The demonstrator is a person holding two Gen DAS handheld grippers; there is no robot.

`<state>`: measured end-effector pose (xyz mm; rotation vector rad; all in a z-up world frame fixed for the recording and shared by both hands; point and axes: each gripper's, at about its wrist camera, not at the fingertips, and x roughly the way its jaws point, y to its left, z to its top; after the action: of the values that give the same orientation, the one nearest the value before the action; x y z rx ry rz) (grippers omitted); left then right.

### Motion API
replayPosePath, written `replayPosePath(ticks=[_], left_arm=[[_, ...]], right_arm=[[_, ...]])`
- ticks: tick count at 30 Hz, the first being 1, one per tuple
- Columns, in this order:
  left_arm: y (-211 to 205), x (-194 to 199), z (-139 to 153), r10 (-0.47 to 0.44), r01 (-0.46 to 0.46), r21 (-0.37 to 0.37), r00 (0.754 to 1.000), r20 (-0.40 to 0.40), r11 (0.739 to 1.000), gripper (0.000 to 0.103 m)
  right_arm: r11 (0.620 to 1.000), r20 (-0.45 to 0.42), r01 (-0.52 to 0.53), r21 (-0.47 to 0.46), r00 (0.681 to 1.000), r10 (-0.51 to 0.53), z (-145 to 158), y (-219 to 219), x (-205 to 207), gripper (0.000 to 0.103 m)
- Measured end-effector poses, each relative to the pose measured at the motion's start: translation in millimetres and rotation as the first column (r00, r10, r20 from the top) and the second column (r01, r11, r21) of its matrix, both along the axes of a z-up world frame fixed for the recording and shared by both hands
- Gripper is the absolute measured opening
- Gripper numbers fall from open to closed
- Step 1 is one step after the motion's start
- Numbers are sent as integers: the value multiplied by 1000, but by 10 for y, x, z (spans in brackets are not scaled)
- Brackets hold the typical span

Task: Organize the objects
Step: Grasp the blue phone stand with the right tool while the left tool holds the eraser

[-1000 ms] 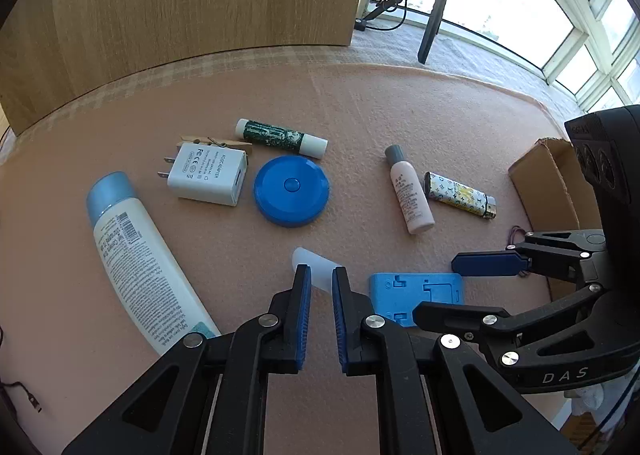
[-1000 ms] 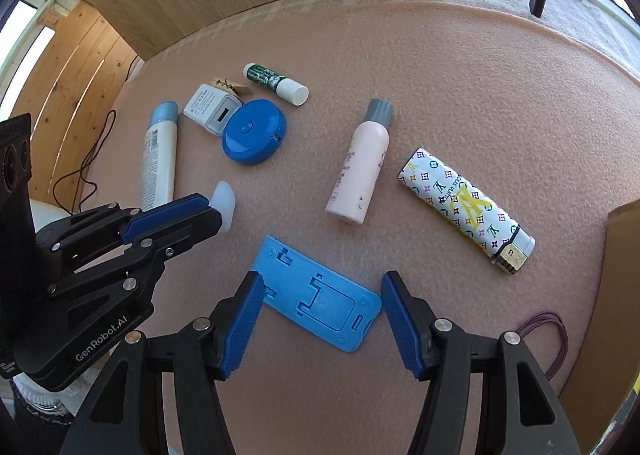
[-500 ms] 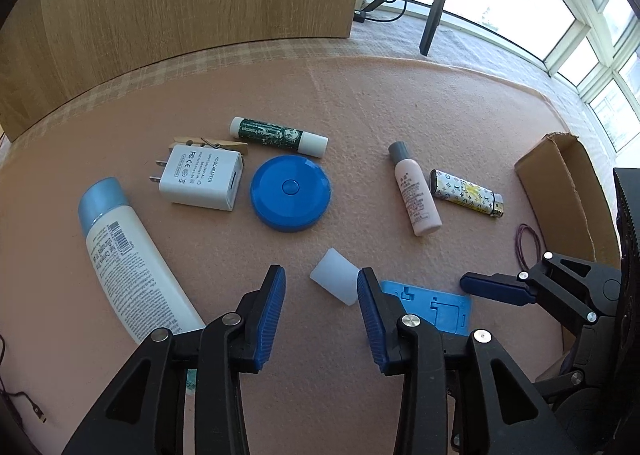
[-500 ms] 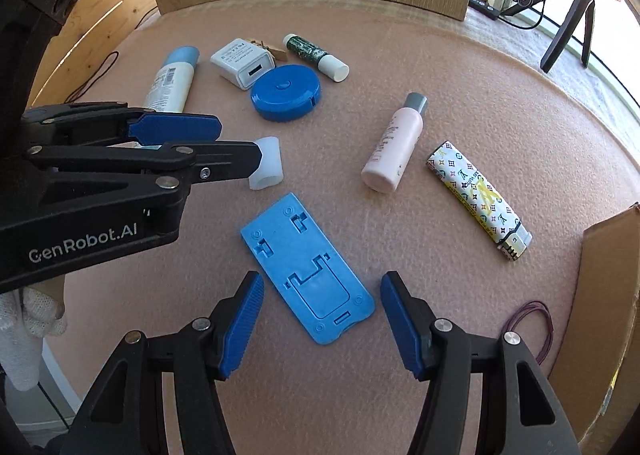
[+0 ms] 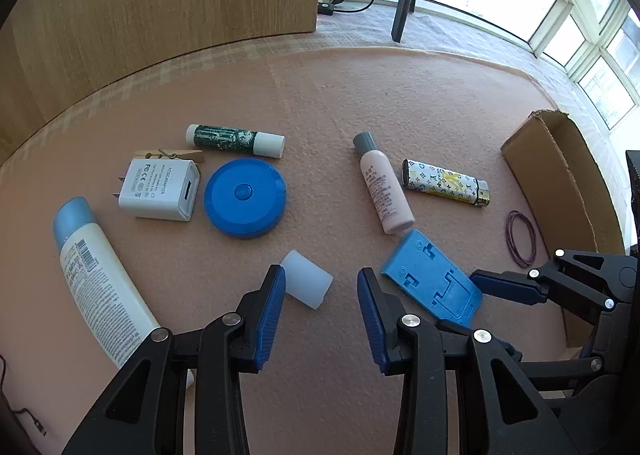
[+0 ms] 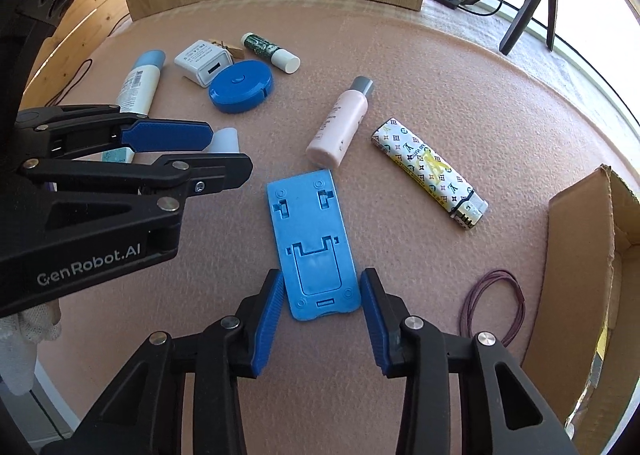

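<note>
My left gripper (image 5: 321, 283) is open just above the pink mat, with a small white cap (image 5: 307, 284) lying between its fingertips. My right gripper (image 6: 322, 287) is open, its fingers on either side of the near end of a flat blue phone stand (image 6: 313, 238), which also shows in the left wrist view (image 5: 434, 282). The left gripper appears at the left of the right wrist view (image 6: 188, 151), partly hiding the cap (image 6: 224, 139).
On the mat lie a pink bottle (image 5: 382, 187), a patterned lighter (image 5: 444, 182), a round blue tape measure (image 5: 245, 197), a white charger (image 5: 160, 189), a green lip balm (image 5: 235, 139), a large white tube (image 5: 100, 283) and a purple rubber band (image 5: 520, 233). An open cardboard box (image 5: 560, 191) stands at right.
My left gripper has opened from nearly shut and the white cap now lies free between its fingers. My right gripper has moved in around the blue stand's near end.
</note>
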<state>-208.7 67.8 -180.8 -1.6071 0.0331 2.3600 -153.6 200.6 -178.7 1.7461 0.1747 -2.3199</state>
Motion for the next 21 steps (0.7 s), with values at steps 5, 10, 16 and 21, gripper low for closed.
replayPosePath(ticks=[5, 10, 16, 21], left_arm=[[85, 46, -33, -27, 26, -63, 999, -27, 998, 29], [-11, 50, -3, -7, 5, -58, 1000, -30, 998, 16], [-75, 109, 56, 9, -10, -35, 999, -41, 999, 7], [-75, 171, 90, 3, -6, -49, 998, -59, 999, 6]], right_arm=[[999, 8, 35, -40, 999, -34, 7, 123, 24, 35], [998, 4, 48, -52, 999, -47, 7, 147, 29, 35], [995, 5, 69, -78, 998, -69, 24, 173, 33, 35], [993, -6, 85, -86, 996, -86, 64, 234, 79, 34]])
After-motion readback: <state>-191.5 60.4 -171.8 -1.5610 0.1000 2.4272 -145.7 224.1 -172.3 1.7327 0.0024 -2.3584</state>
